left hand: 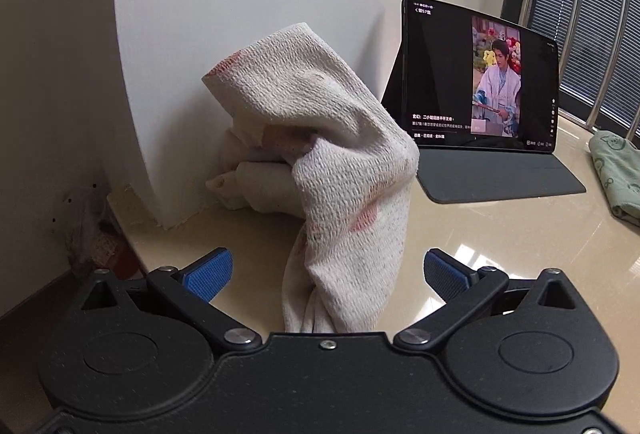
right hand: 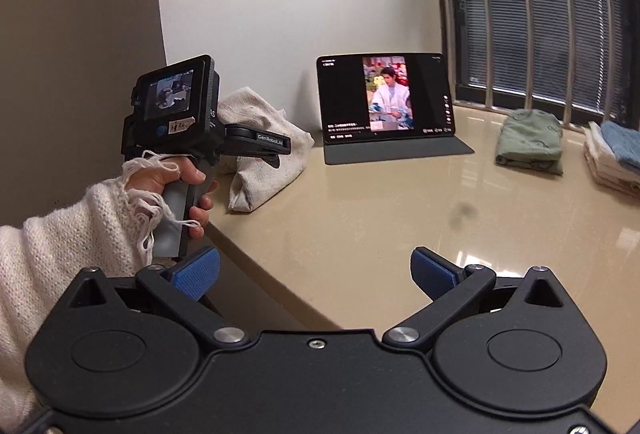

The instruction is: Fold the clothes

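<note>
Your counter (right hand: pixel 360 218) is glossy beige stone, curving along its near edge. On it sit a crumpled white towel (left hand: pixel 320 153) against the wall, a tablet (right hand: pixel 386 97) propped on its dark cover (screen lit), a folded green garment (right hand: pixel 528 137), and a folded stack (right hand: pixel 612 157) with blue on top near the window bars.

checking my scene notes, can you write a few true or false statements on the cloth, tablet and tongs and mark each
1. The left tongs are open. True.
2. The crumpled white cloth lies flat and folded. False: it stands bunched in a heap.
3. The tablet is propped up, its screen lit. True.
4. The folded green garment sits left of the tablet. False: it sits to the right.
5. The right tongs grip a cloth. False: open, nothing between them.
</note>
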`<state>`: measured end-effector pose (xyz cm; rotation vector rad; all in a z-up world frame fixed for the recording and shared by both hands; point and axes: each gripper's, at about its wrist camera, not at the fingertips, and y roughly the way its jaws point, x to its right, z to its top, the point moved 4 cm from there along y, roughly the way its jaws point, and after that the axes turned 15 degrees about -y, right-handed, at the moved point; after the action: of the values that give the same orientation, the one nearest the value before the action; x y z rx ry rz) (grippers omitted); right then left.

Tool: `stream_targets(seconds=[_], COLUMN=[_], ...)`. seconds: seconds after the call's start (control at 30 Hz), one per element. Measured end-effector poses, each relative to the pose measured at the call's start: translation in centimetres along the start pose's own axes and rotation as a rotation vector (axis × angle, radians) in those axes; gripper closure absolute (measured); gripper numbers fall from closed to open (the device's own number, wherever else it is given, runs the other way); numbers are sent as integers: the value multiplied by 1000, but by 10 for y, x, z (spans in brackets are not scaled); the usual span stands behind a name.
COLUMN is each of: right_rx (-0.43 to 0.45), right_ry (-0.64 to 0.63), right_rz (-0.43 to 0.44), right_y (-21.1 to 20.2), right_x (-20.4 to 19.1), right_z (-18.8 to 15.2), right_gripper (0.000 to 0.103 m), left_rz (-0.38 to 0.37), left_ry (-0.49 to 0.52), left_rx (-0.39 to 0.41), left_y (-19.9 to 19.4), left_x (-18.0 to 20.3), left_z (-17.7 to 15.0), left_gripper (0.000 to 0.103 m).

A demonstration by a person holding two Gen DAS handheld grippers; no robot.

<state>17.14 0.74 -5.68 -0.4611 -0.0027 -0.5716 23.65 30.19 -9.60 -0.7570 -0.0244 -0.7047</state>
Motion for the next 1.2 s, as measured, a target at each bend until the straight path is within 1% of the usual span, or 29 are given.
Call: stream_targets(seconds=[0.07, 0.1, 0.2, 0.3, 0.37, 0.47, 0.57, 0.63, 0.67, 0.73, 0.77, 0.8, 0.83, 0.87, 0.93, 1.0, 1.03, 1.07, 1.13, 1.2], right_rx=[10, 17, 21, 3, 8, 15, -6, -51, -78, -138, -151, -149, -135, -105, -29, 61, 111, 163, 260, 349], right_ry=[-46, -46, -2, 31, -5, -60, -114, -153, -174, -188, -165, -125, -89, -58, 28, 141, 200, 253, 293, 311], right_rz=[17, 34, 102, 176, 204, 247, 258, 257, 256, 282, 299, 305, 311, 313, 298, 284, 279, 278, 269, 252], right_y=[28, 43, 95, 145, 171, 209, 250, 276, 289, 307, 310, 308, 304, 294, 267, 233, 212, 188, 139, 90], right_x=[6, 12, 32, 40, 31, 18, 1, -10, -15, -22, -21, -16, -11, -4, 18, 46, 61, 76, 99, 118], right_z=[13, 23, 55, 88, 105, 131, 148, 152, 153, 151, 149, 148, 147, 147, 148, 150, 154, 155, 155, 157], right_gripper=[3, 5, 10, 13, 14, 15, 16, 18, 24, 60, 92, 94, 95, 96, 97, 97, 97, 97, 97, 97], left_rz=[-7, -5, -12, -98, -155, -216, -238, -254, -264, -286, -300, -326, -351, -367, -401, -474, -504, -551, -644, -742], left_ry=[0, 2, -22, -44, -58, -47, -31, -25, -18, 2, 4, -14, -31, -31, -30, -37, -29, -20, -3, 4], left_rx=[5, 5, -13, -58, -88, -98, -103, -108, -107, -111, -121, -137, -152, -140, -116, -90, -68, -52, -19, -6], left_y=[7, 10, 17, 23, 27, 27, 29, 31, 30, 29, 28, 27, 25, 17, 0, -26, -42, -60, -95, -128], left_x=[0, -2, -15, -26, -33, -38, -40, -42, -42, -39, -39, -39, -40, -39, -37, -29, -24, -17, -3, 13], left_z=[3, 3, 0, -3, -4, -3, -3, -2, -2, -2, -3, -3, -3, 0, 6, 15, 21, 25, 32, 32], left_gripper=[0, 0, 0, 2, 2, 5, 7, 11, 18, 35, 66, 84, 84, 88, 88, 88, 88, 88, 86, 80])
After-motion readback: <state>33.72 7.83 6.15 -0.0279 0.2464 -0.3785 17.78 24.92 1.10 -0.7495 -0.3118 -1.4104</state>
